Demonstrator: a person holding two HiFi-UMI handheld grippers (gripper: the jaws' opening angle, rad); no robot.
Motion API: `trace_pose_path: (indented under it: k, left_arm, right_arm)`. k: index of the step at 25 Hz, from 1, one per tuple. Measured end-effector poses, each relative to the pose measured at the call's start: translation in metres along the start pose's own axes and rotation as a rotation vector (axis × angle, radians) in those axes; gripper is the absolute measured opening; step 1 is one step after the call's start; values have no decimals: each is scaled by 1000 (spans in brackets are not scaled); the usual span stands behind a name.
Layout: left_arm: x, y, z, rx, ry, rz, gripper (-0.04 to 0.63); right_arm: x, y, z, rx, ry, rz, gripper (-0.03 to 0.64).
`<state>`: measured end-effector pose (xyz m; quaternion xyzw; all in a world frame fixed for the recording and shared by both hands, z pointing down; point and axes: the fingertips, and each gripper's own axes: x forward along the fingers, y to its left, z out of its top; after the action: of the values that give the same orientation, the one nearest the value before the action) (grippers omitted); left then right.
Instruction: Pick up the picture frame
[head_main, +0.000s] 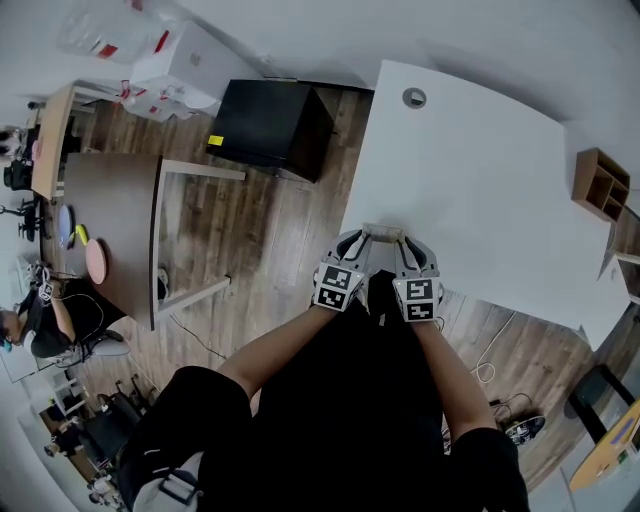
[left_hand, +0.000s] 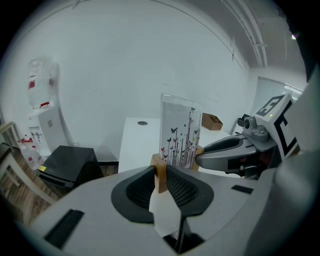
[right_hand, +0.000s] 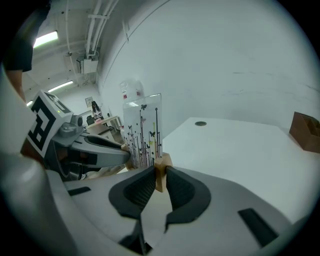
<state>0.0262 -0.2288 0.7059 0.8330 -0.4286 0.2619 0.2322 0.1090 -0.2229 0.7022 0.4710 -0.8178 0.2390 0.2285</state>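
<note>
L hand-held gripper (left_hand: 161, 176) & R hand-held gripper (right_hand: 160, 179) each clamp one wooden end of picture frame (head_main: 382, 232), at 6 o'clock edge of white table (head_main: 470, 180)

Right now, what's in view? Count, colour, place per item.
Picture frame, clear printed panel on wooden end blocks: one, clear and tan, table's near edge.
Rectangular white table: one, white, centre right.
Round grey grommet: one, grey, far tabletop.
Wooden compartment organiser: one, brown, table's right side.
Black box-shaped cabinet: one, black, floor left of table.
Brown wooden table: one, brown, far left.
Left tool: one, grey, shut on frame's left block.
Right tool: one, grey, shut on frame's right block.
</note>
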Motion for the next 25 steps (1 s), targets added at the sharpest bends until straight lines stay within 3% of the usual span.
trace_pose_path:
  k: [9,22,25]
  left_arm:
    - [-59,-29,22,-9,-82,-42,77]
    - [-179,-82,71,100,-266,-86,77]
    - [-205,-91,84,78,-326,-97,77]
  right_arm:
    - [-60,25,25,33,-105,-35,74]
    - [-178,80,70,100,-273,-127,74]
    - [-204,92,84,115,-307,-135,74]
